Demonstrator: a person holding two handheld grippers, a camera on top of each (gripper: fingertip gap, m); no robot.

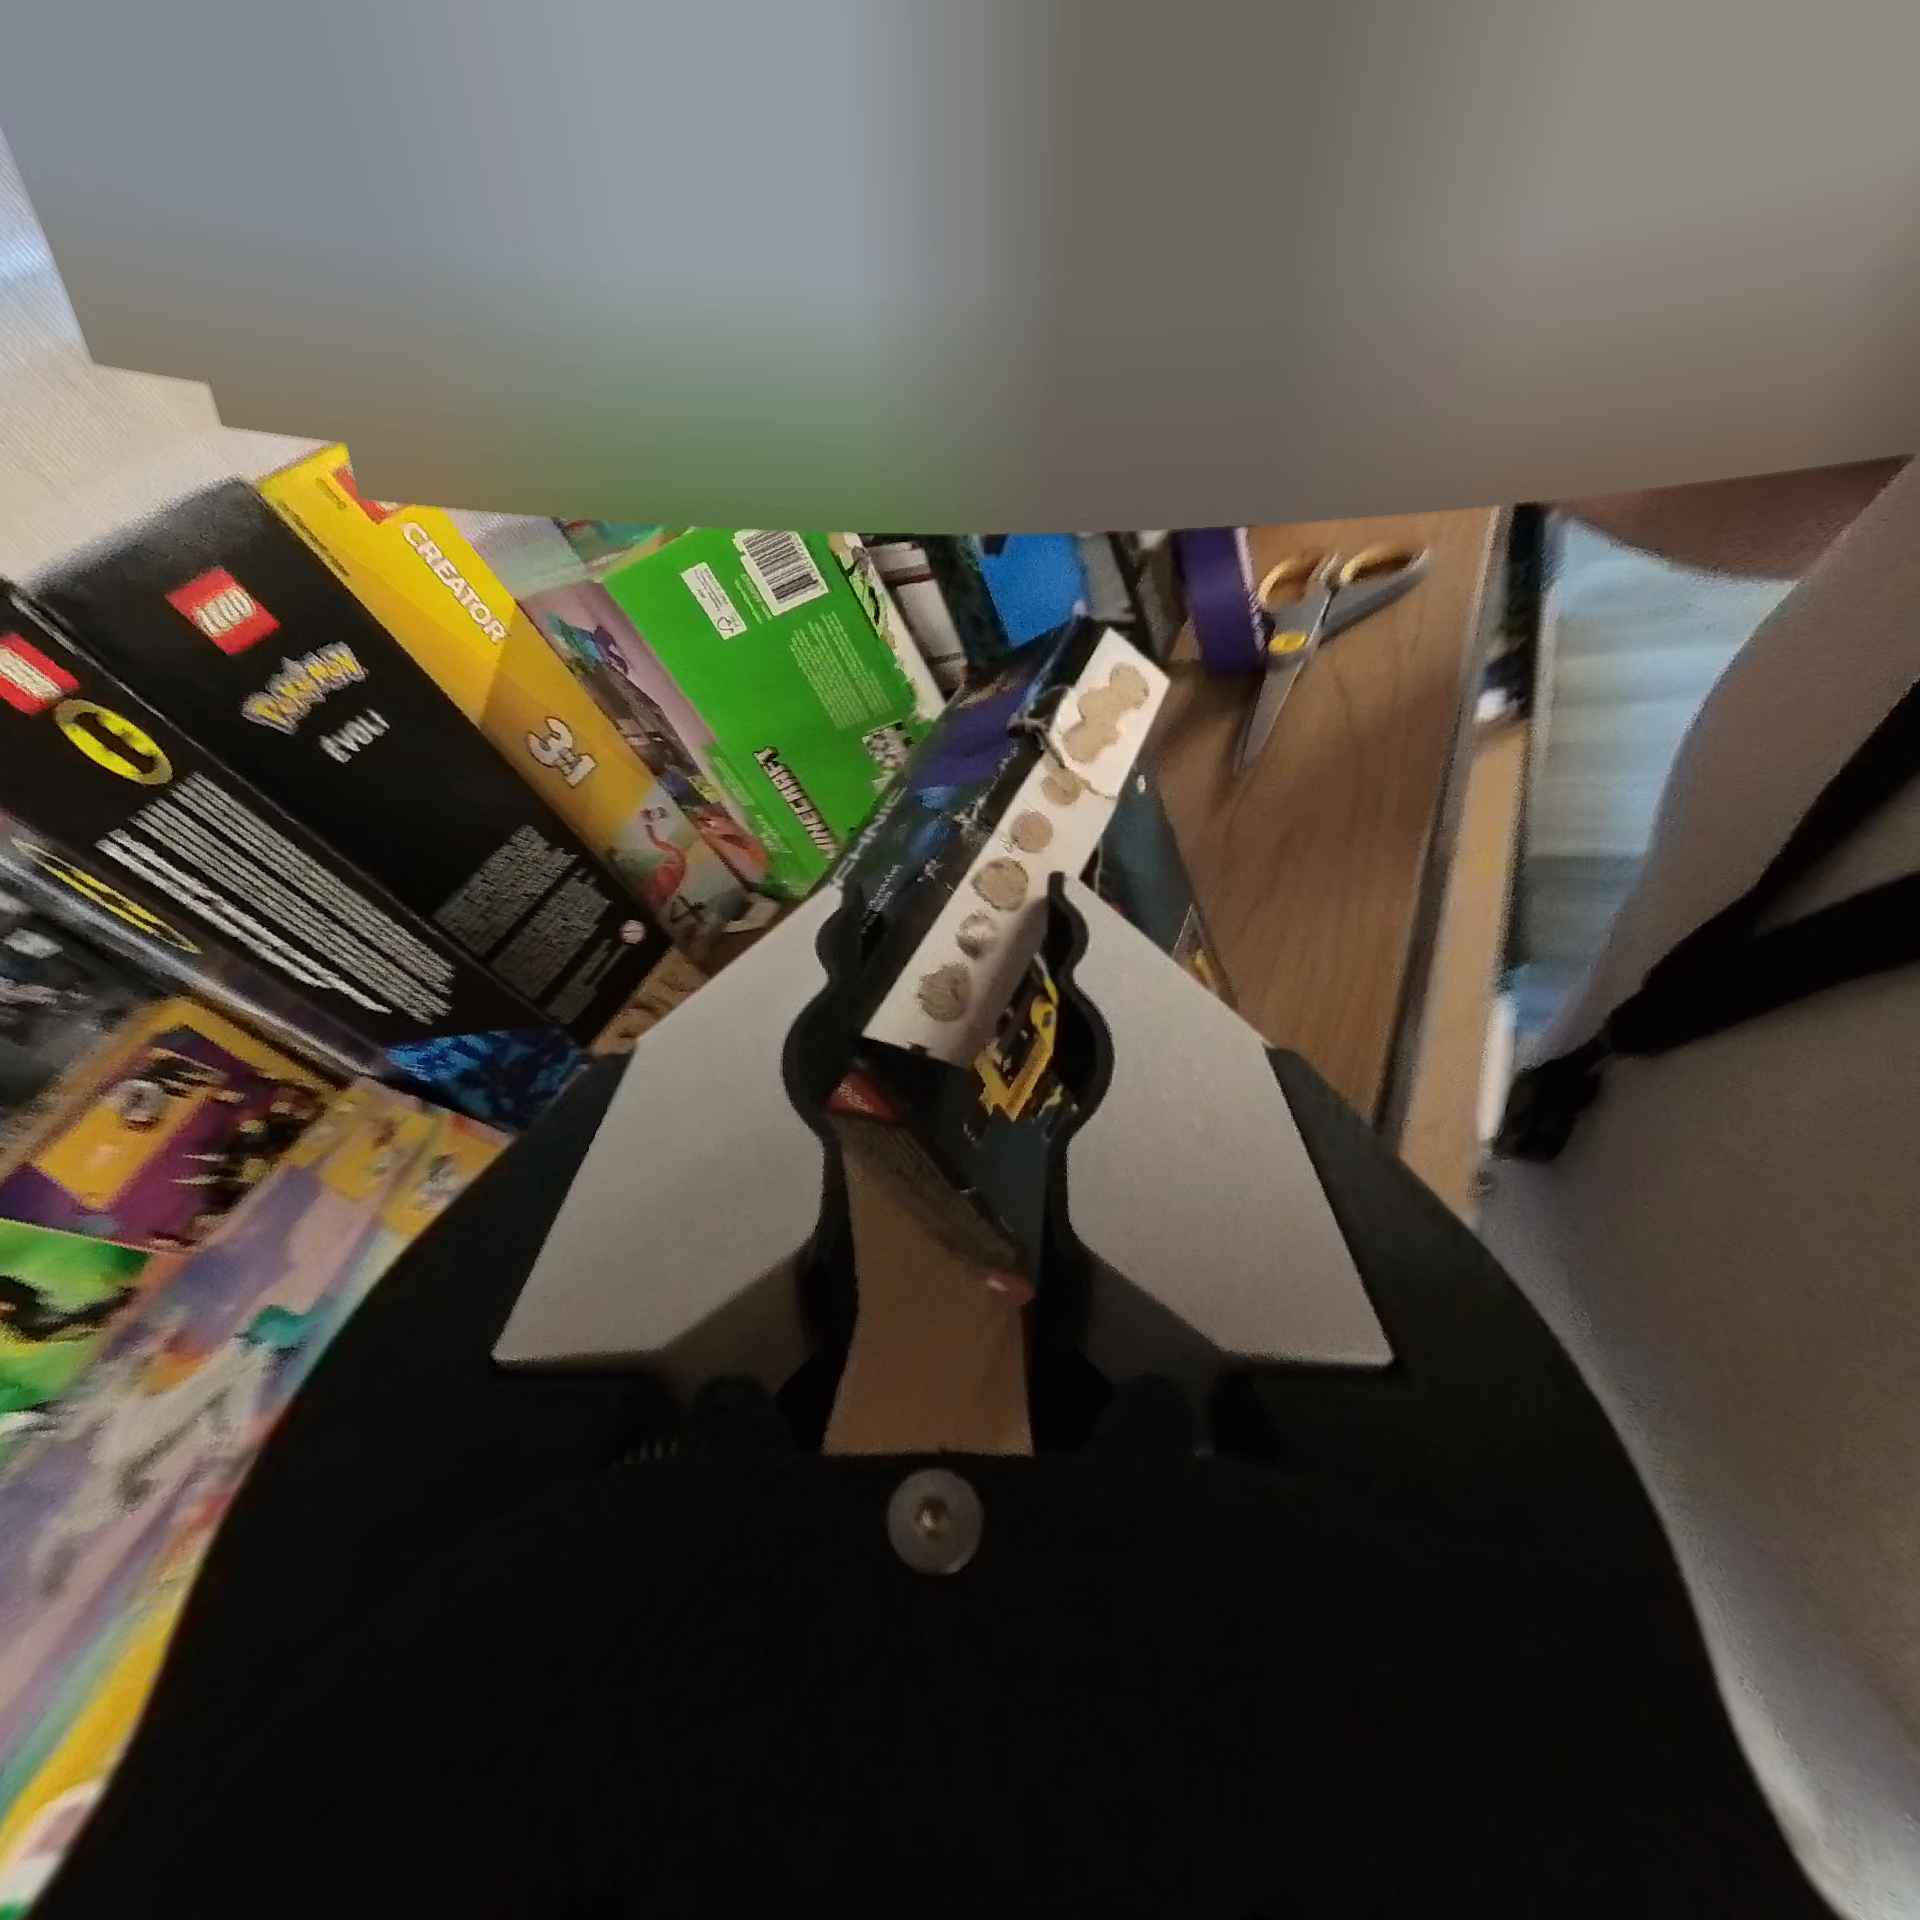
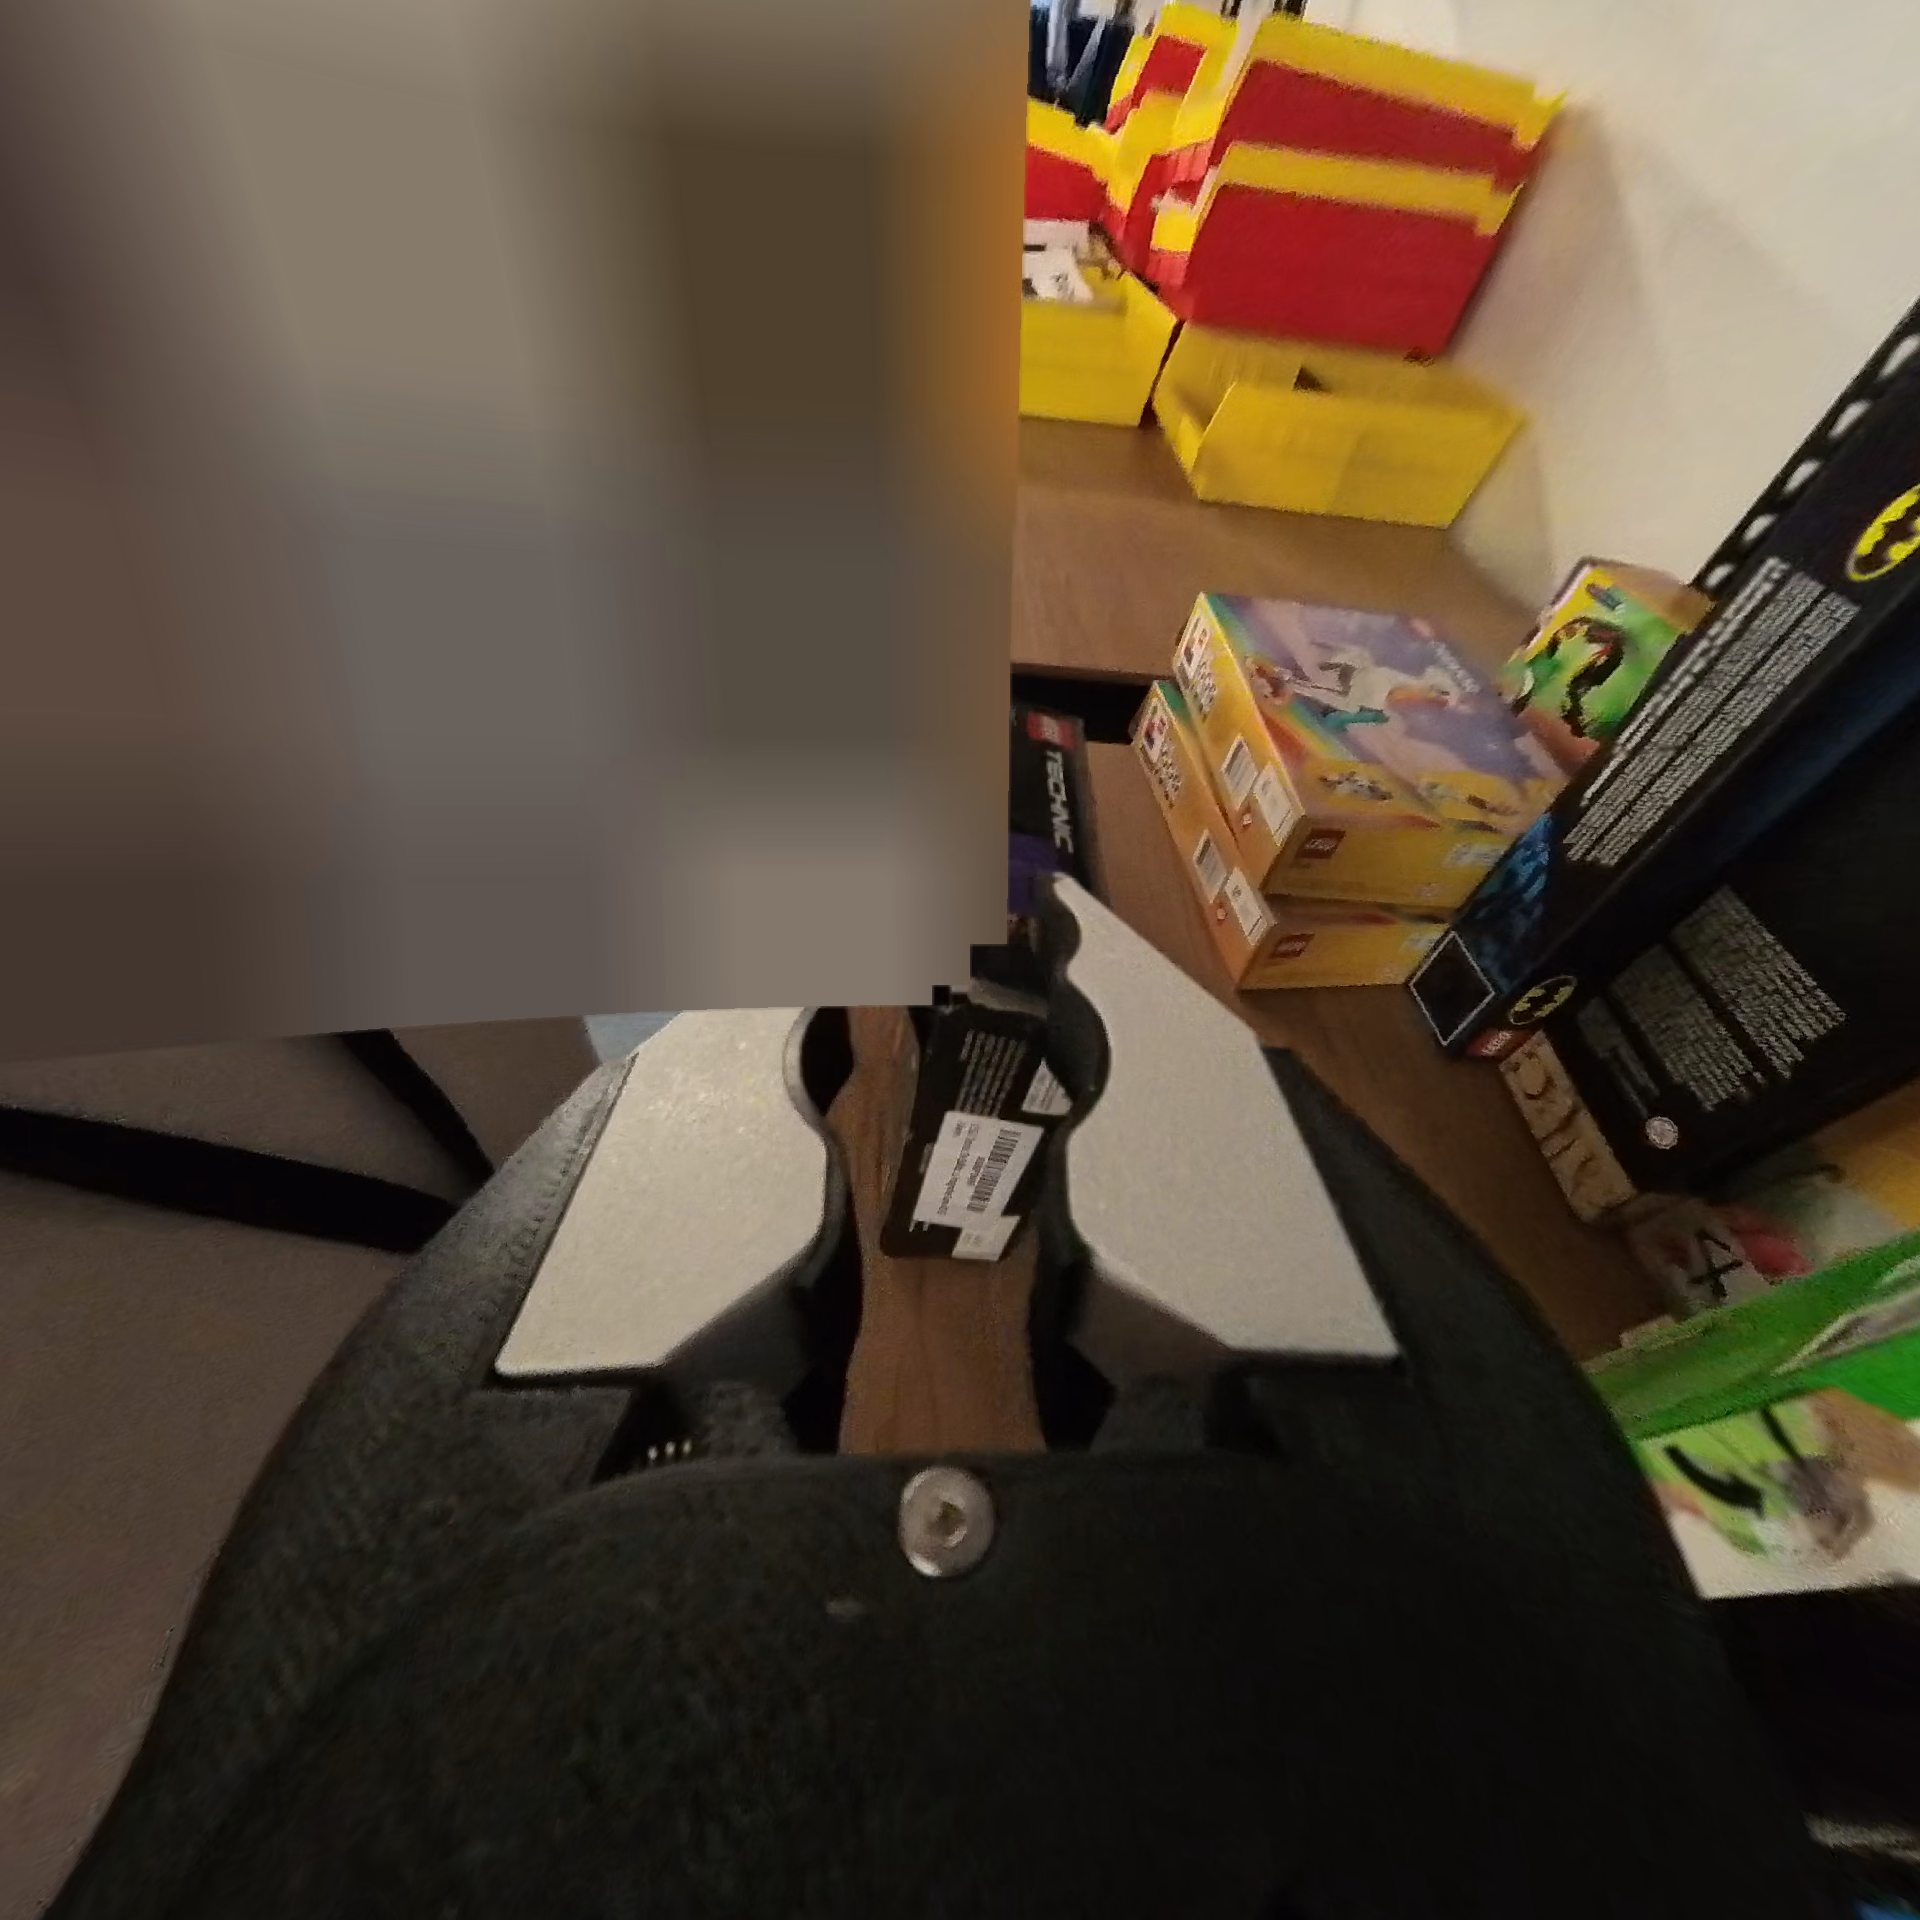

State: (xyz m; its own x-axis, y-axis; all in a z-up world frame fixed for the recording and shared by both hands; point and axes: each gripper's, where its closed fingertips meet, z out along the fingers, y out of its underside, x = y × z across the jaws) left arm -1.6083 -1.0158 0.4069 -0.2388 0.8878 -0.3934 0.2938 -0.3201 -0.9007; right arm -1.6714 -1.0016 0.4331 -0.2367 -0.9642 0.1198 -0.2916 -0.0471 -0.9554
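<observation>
Much of both views was masked, and the far end of the dark flat box ran up under the blur. The left claw was clamped on its end with the white perforated flap; the right claw seemed closed on its barcode end, one fingertip hidden. The box hung above the wooden surface, near stacked toy boxes and scissors.

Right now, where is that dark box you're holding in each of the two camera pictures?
Left wrist view: the dark box sits at centre, clamped between the fingers, its white dotted end flap pointing up and right.
Right wrist view: apparently the same box, just below centre between the fingers, against the right-hand one, its top hidden by the blur patch.
Shared landmark: the wooden table.
</observation>
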